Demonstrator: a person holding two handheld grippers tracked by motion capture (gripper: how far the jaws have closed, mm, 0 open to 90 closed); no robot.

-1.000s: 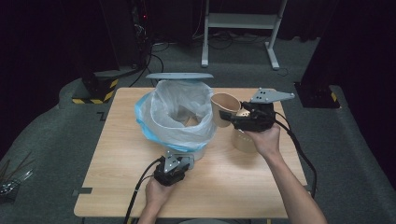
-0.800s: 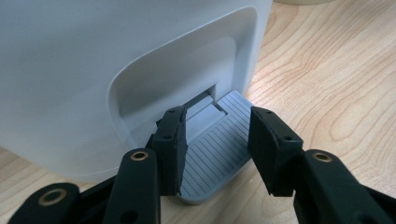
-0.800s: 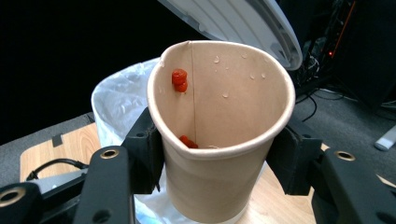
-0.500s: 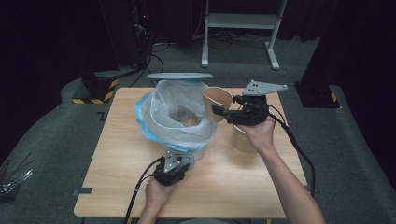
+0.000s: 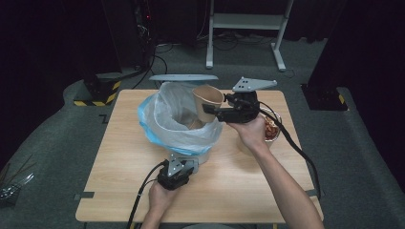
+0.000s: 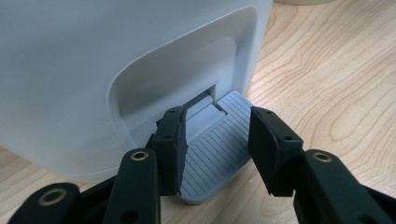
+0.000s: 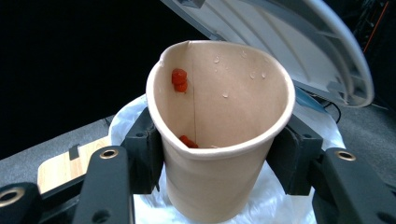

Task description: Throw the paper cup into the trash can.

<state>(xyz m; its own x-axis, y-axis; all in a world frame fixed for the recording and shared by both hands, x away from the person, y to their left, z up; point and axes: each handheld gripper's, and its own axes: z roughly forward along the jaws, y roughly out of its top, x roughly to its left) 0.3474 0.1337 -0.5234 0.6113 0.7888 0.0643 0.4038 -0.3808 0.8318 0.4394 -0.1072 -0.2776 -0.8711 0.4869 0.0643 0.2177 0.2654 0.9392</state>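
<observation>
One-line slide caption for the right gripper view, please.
Right tool grips a squeezed paper cup with red scraps inside, above the bag-lined bin, lid raised.

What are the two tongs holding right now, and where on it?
The right tongs clamp a paper cup by its sides, below the rim, over the lined bin. The left tongs straddle the bin's grey pedal, seemingly pressing it.

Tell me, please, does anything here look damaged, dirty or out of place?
Yes. The paper cup held in the right gripper is squeezed out of round, its rim pinched to a point at one side. Red food bits and droplets cling to its inner wall. It hangs over the bin's bag.
</observation>
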